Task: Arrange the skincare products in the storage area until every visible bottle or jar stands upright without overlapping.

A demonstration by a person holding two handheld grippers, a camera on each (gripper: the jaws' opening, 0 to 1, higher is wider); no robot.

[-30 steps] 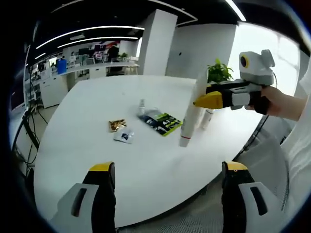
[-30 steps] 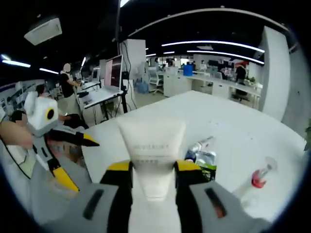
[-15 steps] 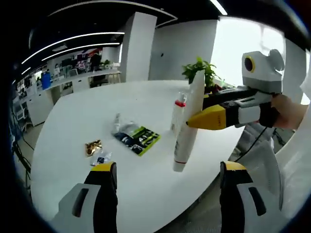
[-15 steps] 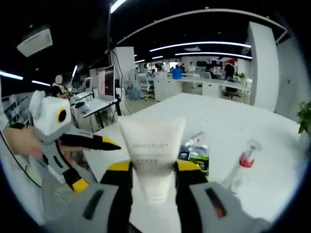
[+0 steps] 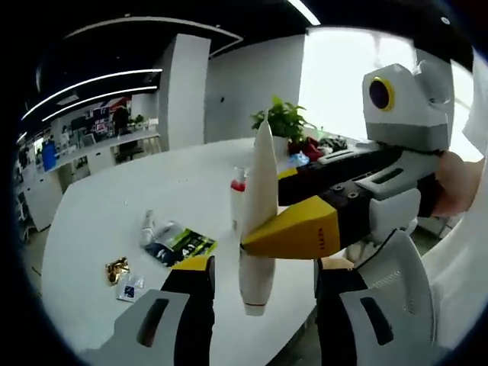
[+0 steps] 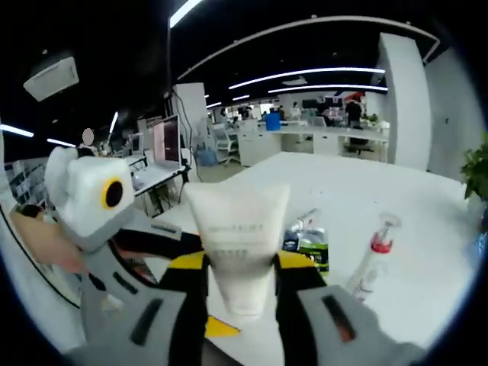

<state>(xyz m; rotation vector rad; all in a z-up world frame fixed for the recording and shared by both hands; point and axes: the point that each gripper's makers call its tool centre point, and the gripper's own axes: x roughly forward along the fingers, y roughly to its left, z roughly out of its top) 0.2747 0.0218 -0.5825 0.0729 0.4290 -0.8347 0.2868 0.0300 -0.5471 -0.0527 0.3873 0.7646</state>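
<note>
A white cosmetic tube stands between the jaws of my right gripper, which is shut on it. In the left gripper view the same tube hangs cap end down above the table, pinched by the right gripper reaching in from the right. My left gripper is open, its jaws on either side of the tube's lower end with a gap on both sides. The left gripper comes in from the left, low under the tube. A clear spray bottle with a red collar stands upright on the white table.
A green-and-black sachet lies flat beside a small clear bottle on its side. A gold wrapper and a small packet lie nearer the table edge. A potted plant stands at the far side. A hand holds the right gripper.
The left gripper has come up close to the tube and its jaws have narrowed around the tube's lower end. The right gripper keeps its hold on the tube.
</note>
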